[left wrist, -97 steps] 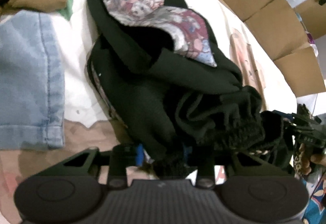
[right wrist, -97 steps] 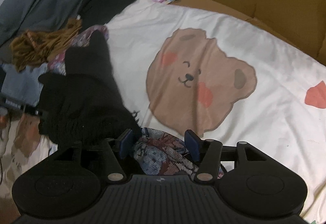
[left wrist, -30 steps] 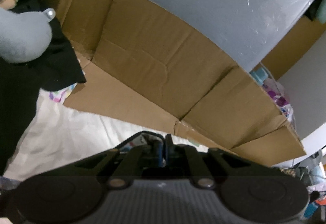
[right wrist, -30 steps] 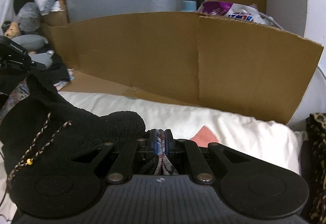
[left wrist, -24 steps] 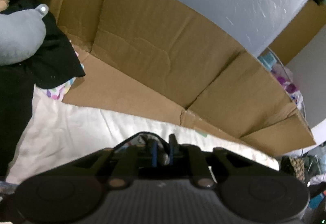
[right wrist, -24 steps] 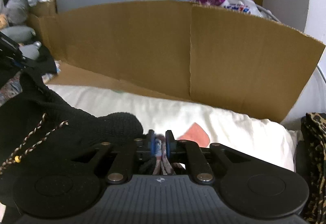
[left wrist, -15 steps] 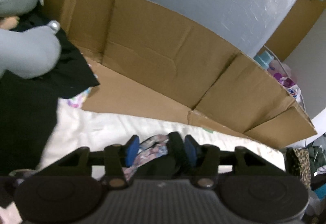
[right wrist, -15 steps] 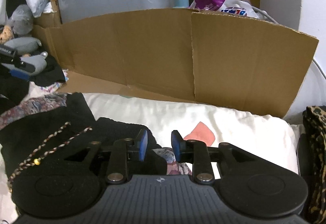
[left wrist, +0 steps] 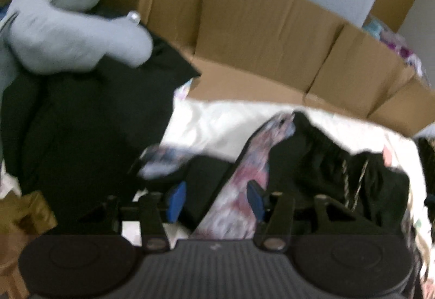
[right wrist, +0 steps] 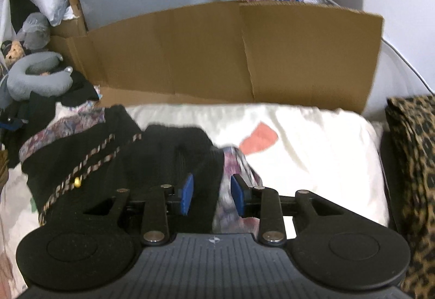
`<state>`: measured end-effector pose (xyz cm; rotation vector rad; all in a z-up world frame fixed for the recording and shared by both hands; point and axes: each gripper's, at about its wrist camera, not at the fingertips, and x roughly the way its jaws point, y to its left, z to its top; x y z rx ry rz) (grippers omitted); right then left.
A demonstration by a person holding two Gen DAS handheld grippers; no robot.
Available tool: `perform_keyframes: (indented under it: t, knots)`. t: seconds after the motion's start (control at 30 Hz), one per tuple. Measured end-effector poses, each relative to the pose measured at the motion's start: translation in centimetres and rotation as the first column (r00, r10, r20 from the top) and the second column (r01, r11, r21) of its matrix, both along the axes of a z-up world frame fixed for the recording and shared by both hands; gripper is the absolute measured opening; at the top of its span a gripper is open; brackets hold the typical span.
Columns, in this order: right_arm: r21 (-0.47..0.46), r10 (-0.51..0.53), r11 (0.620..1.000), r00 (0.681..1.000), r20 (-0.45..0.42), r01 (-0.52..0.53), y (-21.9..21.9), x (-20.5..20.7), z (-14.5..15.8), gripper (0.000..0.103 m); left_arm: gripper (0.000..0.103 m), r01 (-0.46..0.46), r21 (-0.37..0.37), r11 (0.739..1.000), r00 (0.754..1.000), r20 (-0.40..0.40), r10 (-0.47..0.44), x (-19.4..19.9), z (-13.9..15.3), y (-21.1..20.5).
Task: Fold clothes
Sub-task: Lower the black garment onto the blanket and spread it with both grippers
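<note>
Black hooded garment with patterned lining lies spread on the white bedsheet; left gripper and right gripper, jaws released, straddle its near edge.

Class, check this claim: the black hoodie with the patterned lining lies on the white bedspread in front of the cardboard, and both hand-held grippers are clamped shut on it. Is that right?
Not quite. The black hoodie does lie on the white bedspread before the cardboard, but the right hand-held gripper and the left hand-held gripper are open, fabric loose between their jaws, as each wrist view shows.
</note>
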<state>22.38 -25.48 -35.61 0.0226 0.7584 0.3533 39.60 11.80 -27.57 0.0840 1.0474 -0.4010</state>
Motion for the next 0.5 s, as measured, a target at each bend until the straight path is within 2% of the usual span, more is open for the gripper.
perform_keyframes:
  t: [0.23,0.3,0.5]
  knots:
    - [-0.029,0.018,0.999,0.995,-0.094,-0.021,-1.3,-2.9,-1.0,0.039,0.053,0.083,0.049,0.995,0.996,-0.040,-0.081,-1.9,-2.6,1.4]
    - [-0.037,0.013,0.999,0.993,-0.119,-0.018,-1.7,-3.7,-1.1,0.045,0.056,0.107,0.061,0.992,0.994,-0.035,-0.105,-2.4,-3.4,1.1]
    - [-0.077,-0.033,0.997,0.979,-0.200,0.017,-4.0,-6.9,-1.9,0.046,0.057,0.170,0.147,0.974,0.985,-0.003,-0.171,-2.7,-6.0,-0.5]
